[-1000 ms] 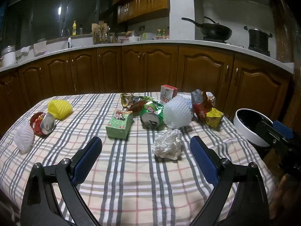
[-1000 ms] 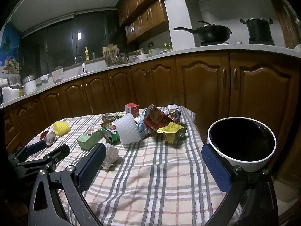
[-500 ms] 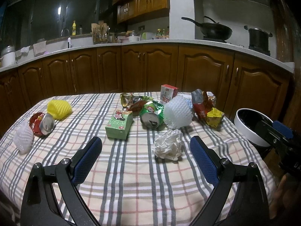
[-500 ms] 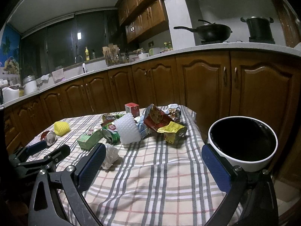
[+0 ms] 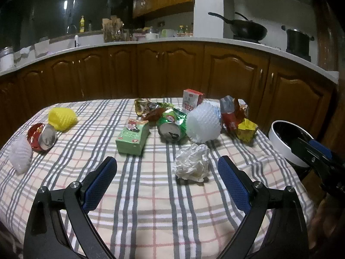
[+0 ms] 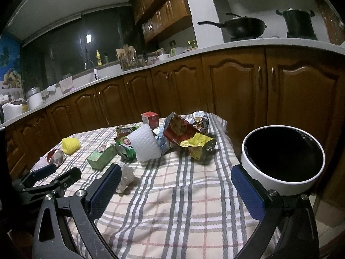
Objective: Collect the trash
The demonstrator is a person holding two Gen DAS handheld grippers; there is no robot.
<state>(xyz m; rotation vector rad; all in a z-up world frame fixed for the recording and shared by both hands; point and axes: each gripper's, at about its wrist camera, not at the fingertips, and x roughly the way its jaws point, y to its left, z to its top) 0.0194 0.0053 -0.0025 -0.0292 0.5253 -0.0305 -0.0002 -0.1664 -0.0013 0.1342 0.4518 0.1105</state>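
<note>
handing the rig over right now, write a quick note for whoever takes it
Left gripper: open, empty, low over the plaid tablecloth, facing the crumpled white paper.
Right gripper: open, empty, beside the white bin off the table's right edge.
Done: nothing picked up, judging by what lies out.
Left: the paper, green carton, crushed green can, white foam net, snack wrappers, yellow foam net, red can.
</note>
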